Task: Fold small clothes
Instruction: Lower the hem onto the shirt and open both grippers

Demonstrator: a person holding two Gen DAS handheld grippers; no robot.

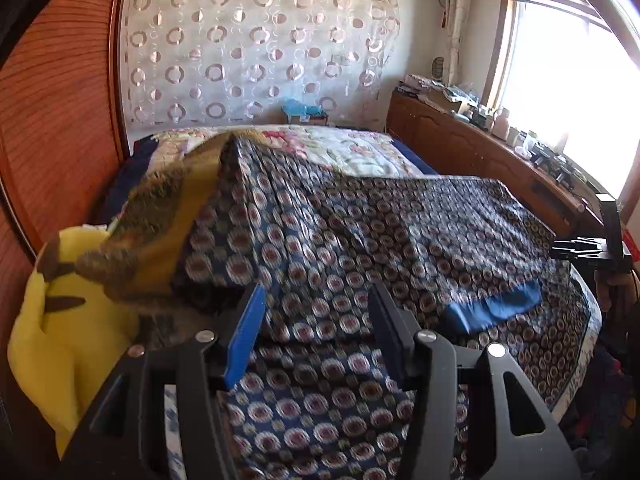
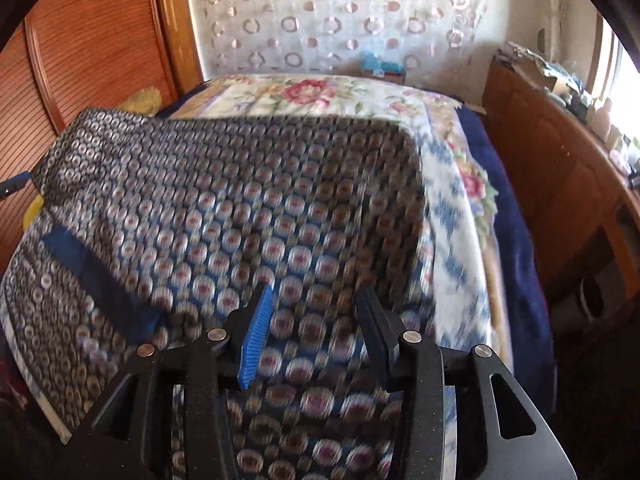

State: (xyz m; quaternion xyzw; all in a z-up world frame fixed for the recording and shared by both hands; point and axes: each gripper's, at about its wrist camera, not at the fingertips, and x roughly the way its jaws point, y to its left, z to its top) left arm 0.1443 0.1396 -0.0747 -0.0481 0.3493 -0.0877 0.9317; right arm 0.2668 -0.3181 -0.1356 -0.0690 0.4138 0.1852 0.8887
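on the bed (image 1: 360, 148), both grippers (image 1: 316, 312) (image 2: 312, 320) hover open above the patterned garment (image 1: 340, 232).

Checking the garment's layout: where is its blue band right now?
The blue band lies on the patterned garment spread over the bed: right of centre in the left wrist view, far left in the right wrist view.

Yellow plush (image 1: 60, 320) crowds left; dresser (image 1: 500, 168) flanks right.
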